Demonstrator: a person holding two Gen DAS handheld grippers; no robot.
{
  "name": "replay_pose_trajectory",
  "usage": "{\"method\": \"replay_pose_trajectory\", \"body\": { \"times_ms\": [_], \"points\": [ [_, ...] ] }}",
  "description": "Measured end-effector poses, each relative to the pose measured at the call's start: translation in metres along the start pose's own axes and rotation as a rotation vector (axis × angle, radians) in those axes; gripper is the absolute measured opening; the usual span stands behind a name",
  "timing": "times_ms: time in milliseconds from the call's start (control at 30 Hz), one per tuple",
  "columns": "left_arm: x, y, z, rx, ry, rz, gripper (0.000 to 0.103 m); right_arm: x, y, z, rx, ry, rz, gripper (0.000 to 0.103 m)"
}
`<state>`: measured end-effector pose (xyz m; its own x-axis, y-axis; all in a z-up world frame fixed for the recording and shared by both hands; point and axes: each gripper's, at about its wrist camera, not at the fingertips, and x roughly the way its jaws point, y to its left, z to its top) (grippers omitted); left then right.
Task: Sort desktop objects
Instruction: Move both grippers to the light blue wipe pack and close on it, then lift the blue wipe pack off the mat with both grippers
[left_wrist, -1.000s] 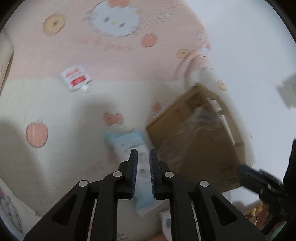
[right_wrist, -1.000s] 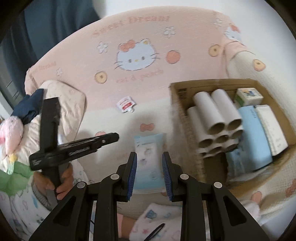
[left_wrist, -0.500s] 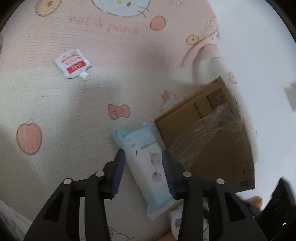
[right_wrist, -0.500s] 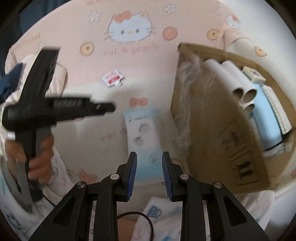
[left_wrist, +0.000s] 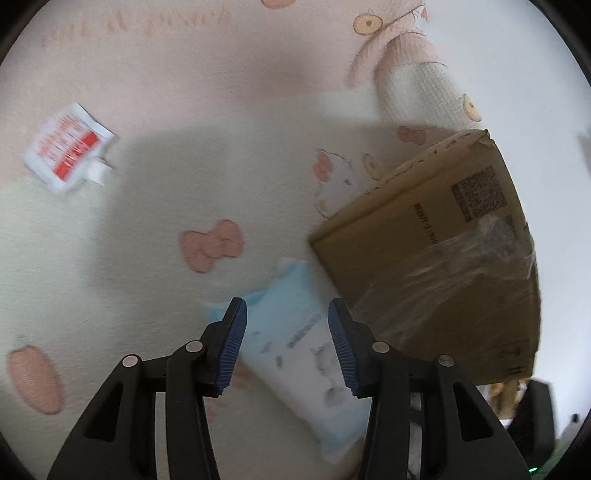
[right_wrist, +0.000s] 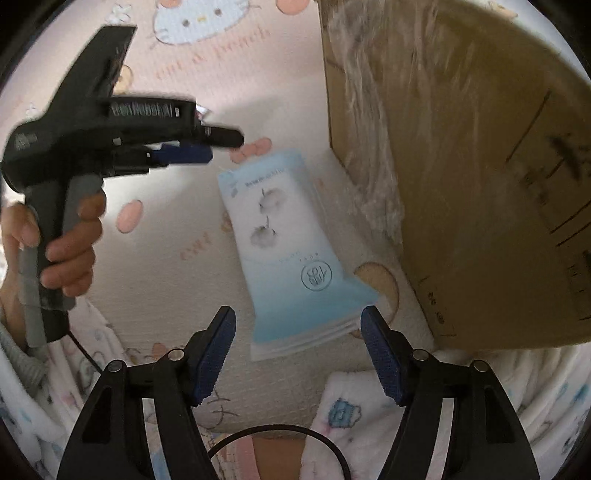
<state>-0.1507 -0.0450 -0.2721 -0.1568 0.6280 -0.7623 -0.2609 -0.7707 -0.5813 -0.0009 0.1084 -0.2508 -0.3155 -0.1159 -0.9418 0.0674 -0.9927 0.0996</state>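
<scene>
A soft, glossy pale-blue tissue pack (right_wrist: 291, 254) lies flat on the ribbed, waffle-knit blanket (left_wrist: 155, 221), just beside a taped corrugated cardboard box (left_wrist: 443, 258) at its 3 o'clock. Both claws tilt steeply down over it, jaws opening, pads clear: left claw (left_wrist: 287, 347), right claw (right_wrist: 299, 354).

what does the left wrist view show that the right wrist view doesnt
Only the left wrist view shows the red-and-white spouted pouch on the blanket. Only the right wrist view shows the left gripper from outside, with the hand holding it. Both show the light blue pack lying beside the cardboard box, each gripper's jaws opening with nothing gripped.
</scene>
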Motion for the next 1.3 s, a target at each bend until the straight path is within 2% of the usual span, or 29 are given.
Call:
{"method": "replay_pose_trajectory", "body": {
  "times_ms": [133, 200, 433, 600, 767, 900, 1033, 1300],
  "points": [
    [0.015, -0.001, 0.0, 0.039, 0.032, 0.059, 0.051, 0.015, -0.005, -0.003, 0.076, 0.088, 0.03, 0.068],
    [0.021, -0.002, -0.001, 0.044, 0.053, 0.06, 0.051, 0.021, -0.008, -0.004, 0.104, 0.118, 0.05, 0.068],
    [0.025, -0.006, -0.007, 0.081, 0.074, 0.133, 0.051, 0.041, -0.006, 0.002, 0.076, 0.153, 0.003, 0.068],
    [0.02, 0.0, -0.014, 0.056, 0.087, 0.142, 0.051, 0.052, -0.011, 0.01, 0.062, 0.16, -0.006, 0.068],
    [0.012, 0.011, -0.022, 0.007, 0.094, 0.15, 0.051, 0.054, -0.015, 0.017, 0.041, 0.141, -0.002, 0.068],
    [0.002, 0.018, -0.031, -0.04, 0.093, 0.177, 0.051, 0.052, -0.007, 0.022, -0.025, 0.122, 0.008, 0.068],
    [-0.009, 0.034, -0.046, -0.152, 0.093, 0.174, 0.051, 0.049, 0.007, 0.028, -0.116, 0.09, 0.022, 0.068],
    [-0.032, 0.058, -0.076, -0.334, 0.041, 0.167, 0.051, 0.049, 0.03, 0.042, -0.277, 0.021, 0.058, 0.07]
  ]
}}
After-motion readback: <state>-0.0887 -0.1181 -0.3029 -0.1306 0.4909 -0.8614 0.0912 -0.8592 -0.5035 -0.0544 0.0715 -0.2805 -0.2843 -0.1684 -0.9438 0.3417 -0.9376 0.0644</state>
